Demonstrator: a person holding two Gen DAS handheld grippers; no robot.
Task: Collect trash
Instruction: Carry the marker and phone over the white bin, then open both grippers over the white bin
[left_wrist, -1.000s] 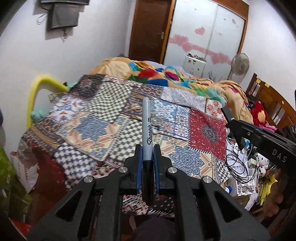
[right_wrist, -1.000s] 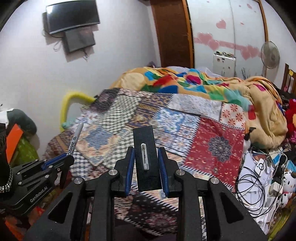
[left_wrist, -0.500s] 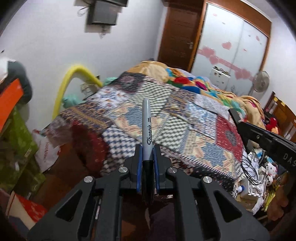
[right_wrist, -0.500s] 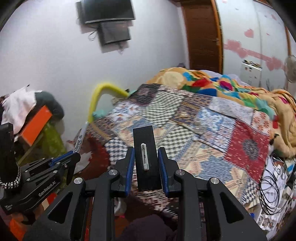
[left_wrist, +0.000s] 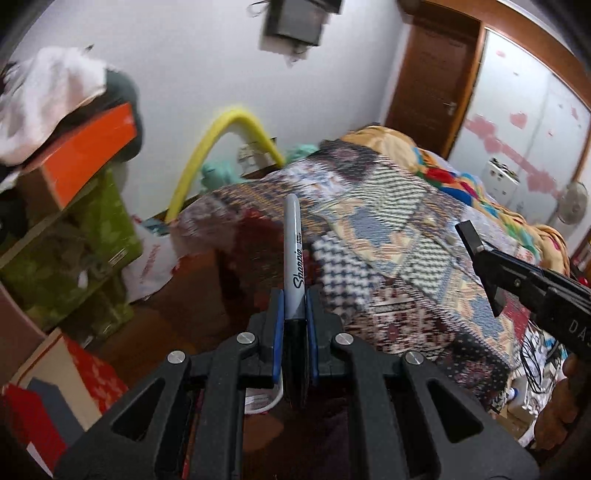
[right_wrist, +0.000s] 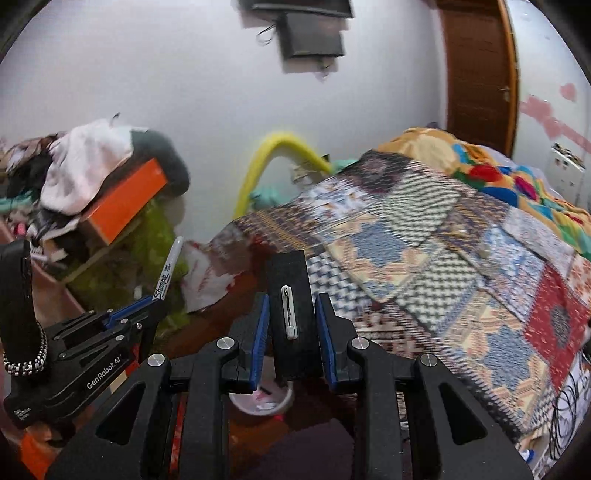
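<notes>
Two loads held | your left gripper (left_wrist: 294, 314) clamped the Sharpie marker (left_wrist: 294, 254) | your right gripper (right_wrist: 291, 325) clamped a black block (right_wrist: 290, 295) | risk: the marker's long free end could have pivoted and slipped over the floor clutter.

Patchwork quilt (right_wrist: 424, 236) over bed (left_wrist: 236, 240)

L gripper (left_wrist: 294, 314) clamped on marker (left_wrist: 293, 254), held fwd and level, R gripper (right_wrist: 290, 321) closed on flat black card (right_wrist: 291, 295), just beside it, R hand (left_wrist: 557, 410) prob. gripping handle
</notes>
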